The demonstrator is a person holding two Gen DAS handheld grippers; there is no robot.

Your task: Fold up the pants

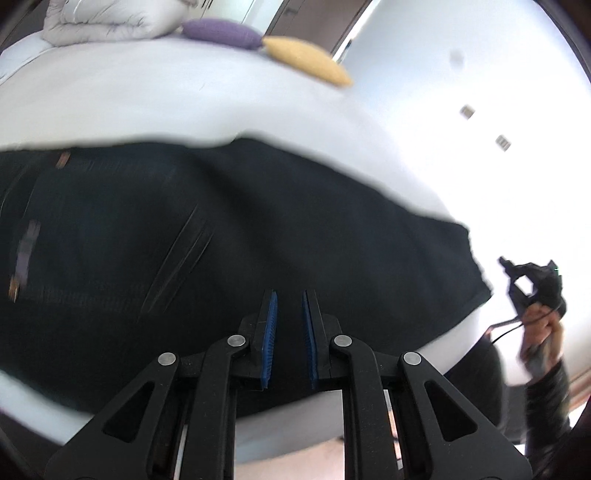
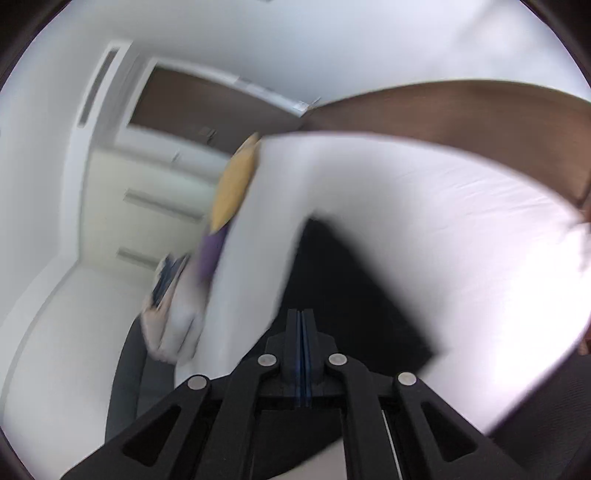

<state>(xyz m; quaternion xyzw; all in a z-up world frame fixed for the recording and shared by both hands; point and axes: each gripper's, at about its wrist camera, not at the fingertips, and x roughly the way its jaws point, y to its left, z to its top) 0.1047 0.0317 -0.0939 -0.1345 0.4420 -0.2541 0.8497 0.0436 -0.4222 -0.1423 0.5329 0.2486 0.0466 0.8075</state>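
Dark navy pants point(image 1: 221, 236) lie spread flat across a white bed point(image 1: 184, 99); their waist with belt loops is at the left. My left gripper point(image 1: 289, 295) hovers just above the pants' near part, jaws a little apart, nothing between the blue pads. The right gripper point(image 1: 517, 273) shows at the far right, held in a hand beyond the pants' right end. In the right wrist view the right gripper point(image 2: 302, 314) is shut with pads pressed together, empty, above the dark pants point(image 2: 351, 288) on the white bed point(image 2: 461, 221).
A purple cushion point(image 1: 221, 33) and a yellow cushion point(image 1: 306, 61) lie at the far edge of the bed beside a folded white duvet point(image 1: 110, 18). A brown headboard point(image 2: 461, 107) and white cabinets point(image 2: 155, 206) stand beyond the bed.
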